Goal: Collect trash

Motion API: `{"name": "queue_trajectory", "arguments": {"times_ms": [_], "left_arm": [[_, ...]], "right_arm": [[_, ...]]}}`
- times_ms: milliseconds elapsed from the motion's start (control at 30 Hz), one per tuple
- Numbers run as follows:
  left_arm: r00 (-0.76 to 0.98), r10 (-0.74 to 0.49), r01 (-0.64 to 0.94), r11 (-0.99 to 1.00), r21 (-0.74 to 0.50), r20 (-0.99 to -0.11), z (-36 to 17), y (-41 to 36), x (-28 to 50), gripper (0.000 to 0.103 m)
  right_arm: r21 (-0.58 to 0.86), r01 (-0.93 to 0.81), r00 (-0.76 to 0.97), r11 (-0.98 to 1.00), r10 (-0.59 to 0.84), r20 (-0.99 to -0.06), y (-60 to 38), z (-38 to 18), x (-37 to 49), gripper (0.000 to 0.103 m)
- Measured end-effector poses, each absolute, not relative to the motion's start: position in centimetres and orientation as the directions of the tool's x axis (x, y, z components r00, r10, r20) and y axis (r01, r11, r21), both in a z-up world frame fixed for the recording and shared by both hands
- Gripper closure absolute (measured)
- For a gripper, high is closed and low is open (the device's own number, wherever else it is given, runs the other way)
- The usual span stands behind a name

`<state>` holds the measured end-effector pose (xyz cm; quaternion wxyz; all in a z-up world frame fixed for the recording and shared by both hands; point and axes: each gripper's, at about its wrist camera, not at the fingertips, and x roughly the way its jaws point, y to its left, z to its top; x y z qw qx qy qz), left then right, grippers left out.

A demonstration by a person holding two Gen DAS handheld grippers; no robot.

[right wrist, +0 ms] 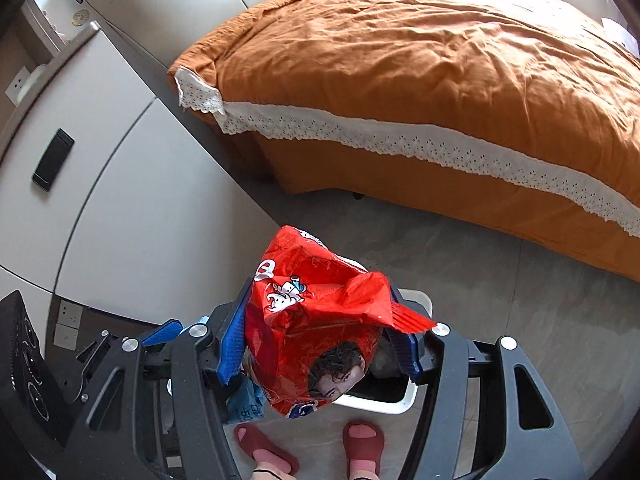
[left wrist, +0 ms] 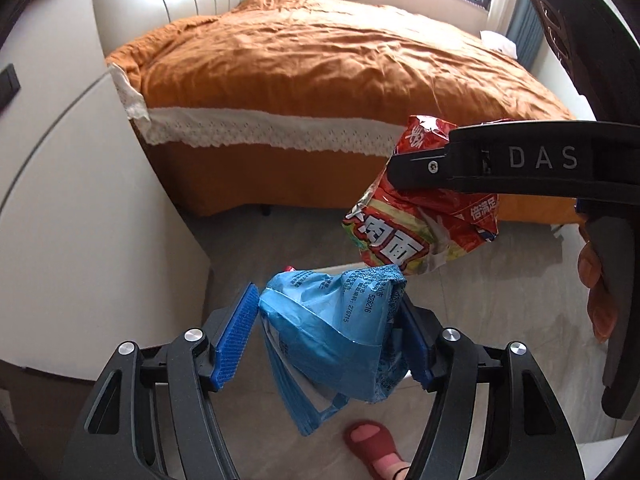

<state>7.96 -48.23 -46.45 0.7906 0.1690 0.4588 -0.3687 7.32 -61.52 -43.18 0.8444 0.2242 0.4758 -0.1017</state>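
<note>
Looking along the left gripper (left wrist: 328,332), its blue pads (left wrist: 236,336) stand fairly wide but are closed onto a crumpled blue wrapper (left wrist: 340,328), which bulges between them and trails a loose strip toward the floor. The grip on the bulk of it, I judge, keeps the light film from slipping. Just above and to the right, the right gripper (left wrist: 420,176) reaches in from the side, clamped on a red noodle packet (left wrist: 416,232) that hangs below its finger and nearly touches the blue wrapper. Behind both lies the bed with its orange cover (left wrist: 340,60), and a red slipper (left wrist: 376,444) shows on the floor (left wrist: 500,280).

From the right wrist, the same red noodle packet (right wrist: 316,328) fills the gap between the right gripper's (right wrist: 320,344) fingers, pinched at its sides. Directly beneath it sits a white bin (right wrist: 384,404) with a dark opening, so the packet seems held there ready to drop in. The left gripper's blue tip (right wrist: 164,330) pokes in at the left, close by, likely waiting its turn over the bin
</note>
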Motion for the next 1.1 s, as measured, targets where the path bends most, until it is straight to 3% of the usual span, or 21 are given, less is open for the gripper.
{"name": "queue_trajectory", "arguments": {"times_ms": [33,67,100,300,567,833,1100], "left_arm": [[0.301,-0.421,0.74,0.669,-0.07,-0.856,-47.3,-48.6,8.1,0.023],[0.301,-0.414,0.738,0.672,-0.065,-0.859,-48.1,-48.8,8.1,0.008],[0.294,-0.409,0.738,0.672,-0.067,-0.864,-49.1,-49.0,8.2,0.005],[0.284,-0.389,0.732,0.678,-0.064,-0.876,-50.6,-49.0,8.1,0.005],[0.308,-0.39,0.713,0.698,-0.061,-0.868,-48.3,-48.1,8.3,0.005],[0.367,-0.409,0.68,0.731,-0.059,-0.836,-43.2,-46.1,8.6,0.005],[0.456,-0.426,0.633,0.773,-0.052,-0.782,-34.7,-43.5,8.2,0.005]], "right_arm": [[0.283,0.39,0.516,0.876,0.046,-0.855,-61.6,-44.2,7.4,0.03],[0.286,0.397,0.503,0.872,0.054,-0.863,-61.8,-45.3,7.3,0.013],[0.281,0.408,0.498,0.869,0.046,-0.866,-62.0,-46.2,7.2,0.004],[0.23,0.431,0.435,0.873,0.022,-0.9,-62.5,-49.0,6.2,0.004],[0.228,0.425,0.451,0.876,0.014,-0.892,-62.5,-47.0,5.8,0.004],[0.249,0.391,0.49,0.886,0.029,-0.871,-61.4,-42.8,6.1,0.004],[0.26,0.334,0.555,0.906,0.035,-0.831,-59.4,-35.5,5.8,0.004]]}}
